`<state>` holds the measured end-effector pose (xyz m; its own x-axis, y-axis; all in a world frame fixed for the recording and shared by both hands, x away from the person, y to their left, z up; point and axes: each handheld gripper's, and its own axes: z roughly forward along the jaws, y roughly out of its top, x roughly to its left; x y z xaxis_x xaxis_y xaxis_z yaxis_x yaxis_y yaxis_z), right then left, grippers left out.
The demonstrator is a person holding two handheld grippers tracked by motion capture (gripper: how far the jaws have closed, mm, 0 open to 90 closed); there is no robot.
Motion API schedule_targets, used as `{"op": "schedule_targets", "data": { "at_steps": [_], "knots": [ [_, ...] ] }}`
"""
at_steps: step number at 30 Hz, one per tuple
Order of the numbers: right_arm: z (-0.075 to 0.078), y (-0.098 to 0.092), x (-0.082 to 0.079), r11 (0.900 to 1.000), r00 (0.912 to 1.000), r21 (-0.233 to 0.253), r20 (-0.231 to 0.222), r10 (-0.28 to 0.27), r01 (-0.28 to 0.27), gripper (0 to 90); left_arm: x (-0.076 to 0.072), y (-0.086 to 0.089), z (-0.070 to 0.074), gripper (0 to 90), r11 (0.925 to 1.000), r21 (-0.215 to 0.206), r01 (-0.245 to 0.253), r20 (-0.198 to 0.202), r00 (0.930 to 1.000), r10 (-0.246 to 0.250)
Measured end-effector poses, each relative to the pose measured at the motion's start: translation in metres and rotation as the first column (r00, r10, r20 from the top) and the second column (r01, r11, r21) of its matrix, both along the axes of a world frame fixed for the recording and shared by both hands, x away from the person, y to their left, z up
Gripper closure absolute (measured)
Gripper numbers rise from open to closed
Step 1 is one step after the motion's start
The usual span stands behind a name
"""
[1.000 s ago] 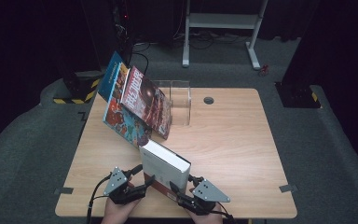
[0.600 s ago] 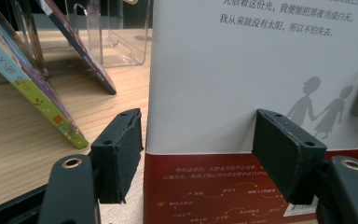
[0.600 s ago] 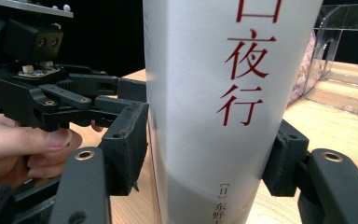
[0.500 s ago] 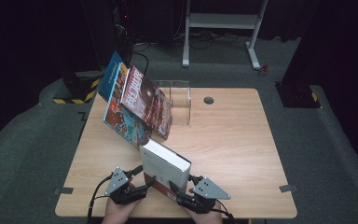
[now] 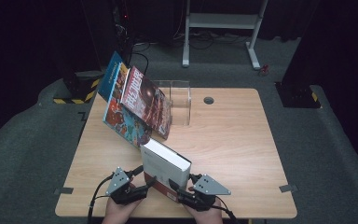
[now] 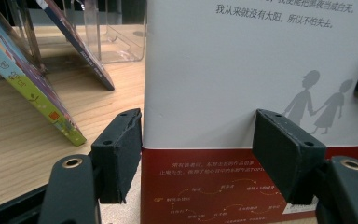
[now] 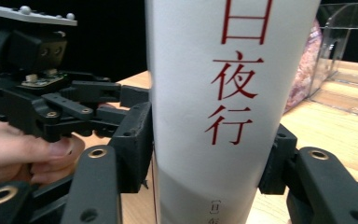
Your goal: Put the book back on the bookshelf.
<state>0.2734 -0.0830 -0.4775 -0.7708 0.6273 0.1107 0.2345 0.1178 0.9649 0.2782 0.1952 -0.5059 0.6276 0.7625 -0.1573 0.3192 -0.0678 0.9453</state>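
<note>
White book (image 5: 165,163) stands on edge at the near side of the table (image 5: 242,140), just in front of the leaning magazines (image 5: 137,105) and the clear stand (image 5: 179,100) behind them; the right gripper (image 5: 186,193) has its jaws clamped across the spine, while the left gripper (image 5: 140,184) sits with jaws apart against the back cover, steadying it; judging from this, lift evenly, keep the book upright, and clear the magazines' lower edges before swinging toward the stand.
</note>
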Motion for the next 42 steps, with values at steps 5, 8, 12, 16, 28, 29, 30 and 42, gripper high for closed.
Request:
{"op": "schedule_targets", "data": {
  "at_steps": [5,8,12,16,28,29,30,42],
  "knots": [
    [0.001,0.000,-0.002,0.999,0.9992,-0.010,0.004,0.040,-0.040,53.3,0.001,0.002,0.001,33.3,1.0000,-0.003,0.000,-0.002,1.0000,0.000],
    [0.002,0.001,-0.003,0.999,0.9992,-0.013,0.002,0.041,-0.041,53.8,0.001,0.002,0.001,33.2,1.0000,-0.002,0.002,-0.003,1.0000,-0.002],
    [0.002,0.001,-0.004,0.999,0.9992,-0.017,0.003,0.039,-0.039,54.1,0.001,0.003,0.002,33.1,1.0000,-0.002,0.003,-0.001,1.0000,-0.003],
    [0.004,0.002,-0.006,0.999,0.9993,-0.028,0.012,0.034,-0.034,54.4,0.002,0.005,0.003,33.5,1.0000,-0.005,-0.007,-0.002,1.0000,0.007],
    [0.011,-0.003,-0.005,0.999,0.9995,-0.046,0.018,-0.027,0.028,54.7,0.005,0.013,0.007,33.8,0.9992,-0.018,-0.037,-0.007,0.9993,0.037],
    [0.011,-0.004,-0.004,0.998,0.9992,-0.047,0.023,-0.033,0.034,54.7,0.006,0.015,0.007,33.8,0.9990,-0.017,-0.040,-0.005,0.9992,0.040],
    [0.012,-0.005,-0.004,0.998,0.9990,-0.049,0.023,-0.040,0.041,54.7,0.006,0.016,0.007,33.9,0.9989,-0.015,-0.045,-0.006,0.9990,0.045],
    [0.018,-0.010,0.005,0.990,0.9931,-0.088,0.050,-0.106,0.110,54.8,0.016,0.029,0.009,34.1,0.9967,0.023,-0.077,-0.033,0.9964,0.078]
  ]
}}
